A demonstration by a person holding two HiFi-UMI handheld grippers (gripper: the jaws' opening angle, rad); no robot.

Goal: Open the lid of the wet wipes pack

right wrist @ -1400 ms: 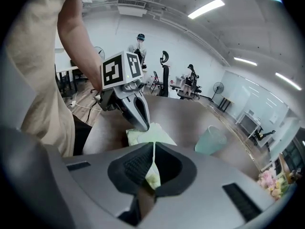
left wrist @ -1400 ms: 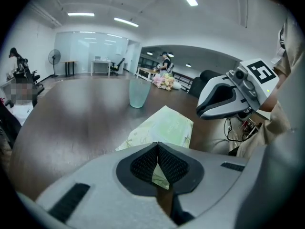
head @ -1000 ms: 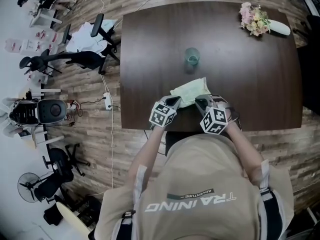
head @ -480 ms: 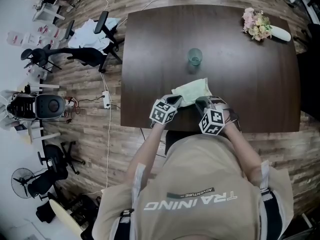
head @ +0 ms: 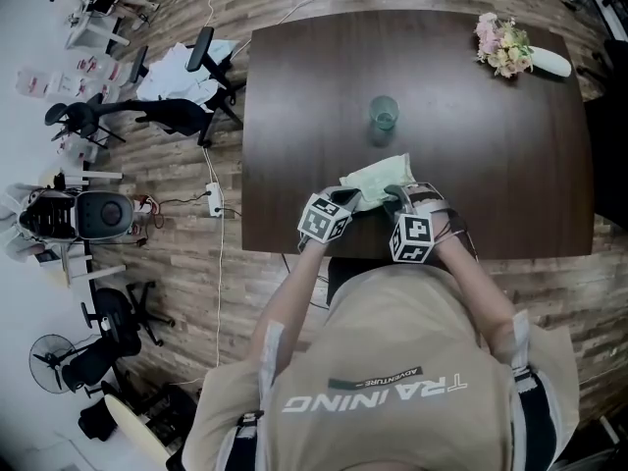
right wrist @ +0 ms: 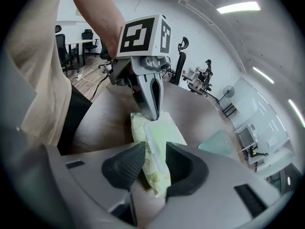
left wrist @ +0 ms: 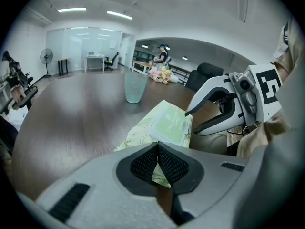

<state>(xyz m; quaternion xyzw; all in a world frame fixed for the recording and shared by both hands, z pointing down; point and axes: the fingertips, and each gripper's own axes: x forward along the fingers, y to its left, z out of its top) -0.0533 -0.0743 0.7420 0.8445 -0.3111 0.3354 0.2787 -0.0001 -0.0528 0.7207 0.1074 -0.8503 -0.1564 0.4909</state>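
The light green wet wipes pack (head: 377, 178) lies on the dark table (head: 491, 145) near its front edge, its rectangular lid (left wrist: 169, 122) flat on top. My left gripper (head: 345, 197) is shut on the pack's near left edge (left wrist: 151, 174), the pads pinching it. On the right side my right gripper (head: 397, 197) has its jaws opening, and the pack's end (right wrist: 157, 147) sits loosely in the gap between them. In the left gripper view the right gripper (left wrist: 191, 122) shows with its fingers apart beside the pack. The left gripper (right wrist: 153, 112) is seen at the pack's far end.
A clear glass (head: 382, 113) stands mid-table behind the pack. A bunch of flowers in a white vase (head: 505, 42) lies at the far right corner. Office chairs (head: 147, 116) and gear fill the wooden floor to the left. The person's body is close against the table's front edge.
The right gripper has rolled a little and its marker cube has shifted slightly left. The left gripper and the pack have stayed where they were.
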